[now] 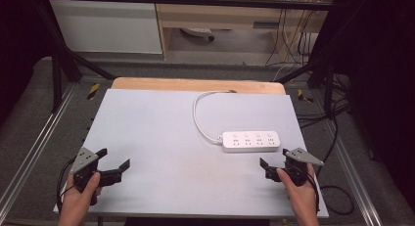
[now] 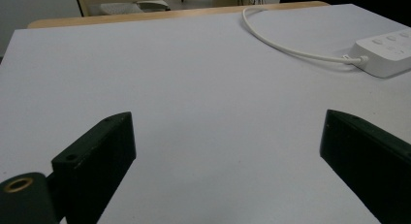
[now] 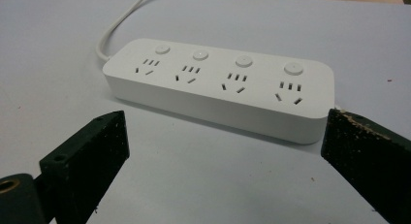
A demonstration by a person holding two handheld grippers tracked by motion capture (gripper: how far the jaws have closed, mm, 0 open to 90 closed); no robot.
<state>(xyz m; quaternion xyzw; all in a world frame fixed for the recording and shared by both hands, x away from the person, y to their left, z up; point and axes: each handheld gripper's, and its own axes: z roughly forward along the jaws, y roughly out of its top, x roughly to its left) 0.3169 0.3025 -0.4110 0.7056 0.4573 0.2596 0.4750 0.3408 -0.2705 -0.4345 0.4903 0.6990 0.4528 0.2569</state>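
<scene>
white plastic four-socket power strip (image 1: 250, 141) lies near the tabletop's (image 1: 161, 128) right edge. our right gripper (image 1: 273, 165) and left gripper (image 1: 113, 161) hold jaws wide, empty. a careless push could slide it off.

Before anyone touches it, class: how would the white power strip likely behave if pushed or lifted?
The power strip is a flat, rigid block, so it would probably slide, not roll or tip. Its smooth casing may be slippery. Its cable looks floppy and would likely drag behind.
</scene>
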